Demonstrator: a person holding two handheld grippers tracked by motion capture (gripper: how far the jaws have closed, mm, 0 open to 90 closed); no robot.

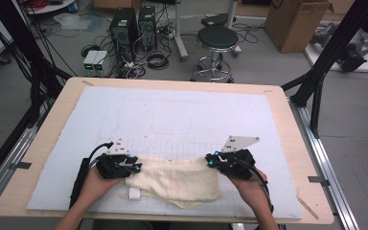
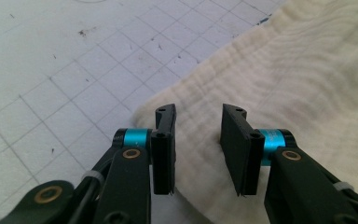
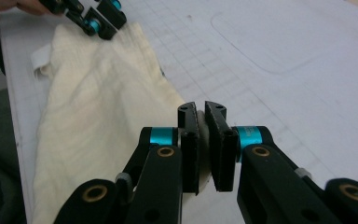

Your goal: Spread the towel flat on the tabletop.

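A cream cloth (image 1: 175,179) was spread on the gridded mat (image 1: 172,120) near the counter's front edge. Its right corner was pinched between the closed fingers of the right gripper (image 3: 201,122). The left gripper (image 2: 198,133) was held open over the left edge, nothing clamped.

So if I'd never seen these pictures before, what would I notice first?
Probably the crumpled cream cotton cloth lying near the front edge of the white gridded mat. At each end of it sits a black hand-held gripper with blue rings: the right hand-held gripper is shut on the cloth's edge, while the left hand-held gripper has its jaws apart over the other end. Behind the table stands a round black stool on the grey floor.
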